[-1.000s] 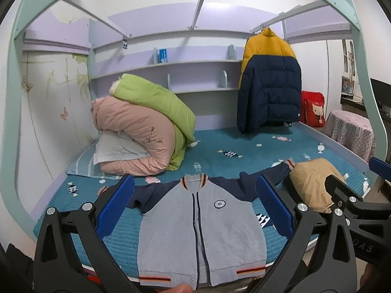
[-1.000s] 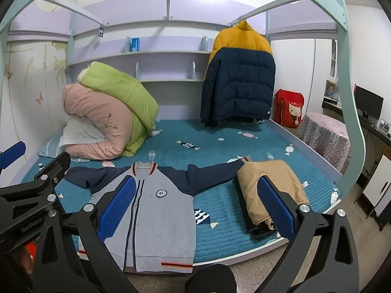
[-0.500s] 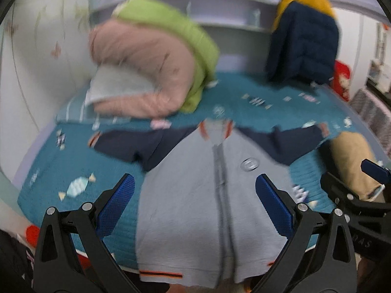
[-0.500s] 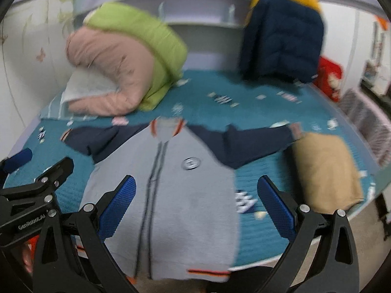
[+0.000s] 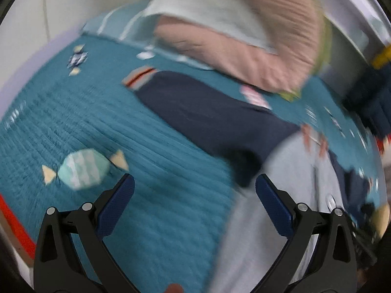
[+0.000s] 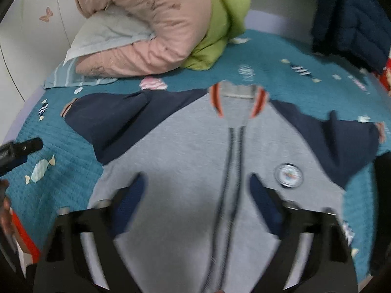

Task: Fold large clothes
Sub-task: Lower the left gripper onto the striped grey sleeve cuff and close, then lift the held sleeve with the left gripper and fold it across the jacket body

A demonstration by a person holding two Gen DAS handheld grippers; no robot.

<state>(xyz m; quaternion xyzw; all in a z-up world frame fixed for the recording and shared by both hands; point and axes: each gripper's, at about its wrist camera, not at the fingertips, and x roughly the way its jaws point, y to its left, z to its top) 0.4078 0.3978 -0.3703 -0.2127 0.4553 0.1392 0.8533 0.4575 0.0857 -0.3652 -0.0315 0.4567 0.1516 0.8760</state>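
A grey zip jacket (image 6: pixel 185 161) with navy sleeves lies flat, front up, on the teal bedspread (image 6: pixel 73 171). Its left sleeve (image 5: pixel 205 114) stretches toward the pillows, striped cuff outermost. In the left wrist view my left gripper (image 5: pixel 194 185) stands open above the bedspread, just left of the jacket's grey side (image 5: pixel 268 219) and below the sleeve's armpit. My right gripper (image 6: pixel 196 183) hangs over the jacket's chest, left of the zip (image 6: pixel 232 171). Its jaws are closing with nothing pressed between them. The picture is blurred by motion.
Rolled pink and green quilts (image 6: pixel 158 24) with a pale pillow (image 6: pixel 107 31) lie at the back left. A navy puffer coat (image 6: pixel 352 17) hangs at the back right. The bed's red-edged front rim (image 5: pixel 14 227) lies near left.
Both grippers have dropped from a high view of the room down close to the jacket. The left one swung to the jacket's left side; the right one's jaws have narrowed.
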